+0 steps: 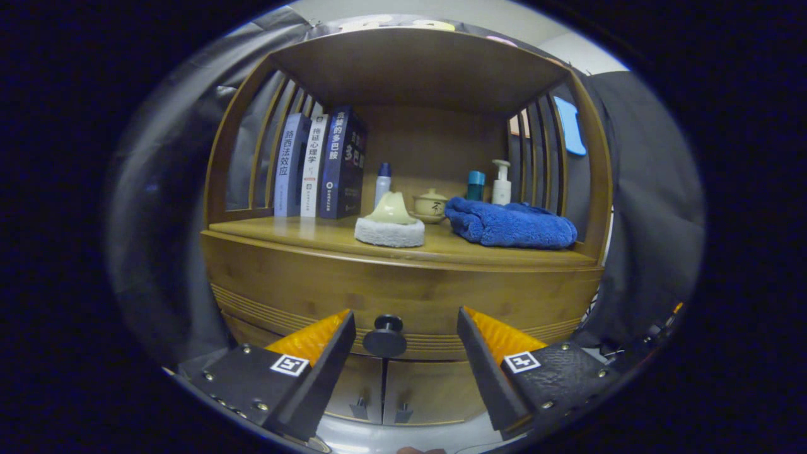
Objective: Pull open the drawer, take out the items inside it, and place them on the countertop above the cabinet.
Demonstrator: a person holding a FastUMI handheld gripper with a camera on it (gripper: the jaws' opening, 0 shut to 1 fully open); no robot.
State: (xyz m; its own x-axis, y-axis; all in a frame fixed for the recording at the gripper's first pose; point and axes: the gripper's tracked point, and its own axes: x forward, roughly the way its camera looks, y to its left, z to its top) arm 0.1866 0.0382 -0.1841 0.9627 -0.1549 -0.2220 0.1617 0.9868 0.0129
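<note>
With the drawer (403,296) shut flush below the tabletop (315,234), the hand-held gripper (406,325) stands open astride its knob (385,336), fitting either a pull to come or a drawer just closed again.

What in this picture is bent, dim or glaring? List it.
Gripper view: fisheye bends the cabinet front and countertop into arcs; light falls evenly on the shelf, with a soft sheen on the countertop and no harsh glare; books and towel are sharp; the open tool straddles the dark knob, close and slightly soft.
</note>
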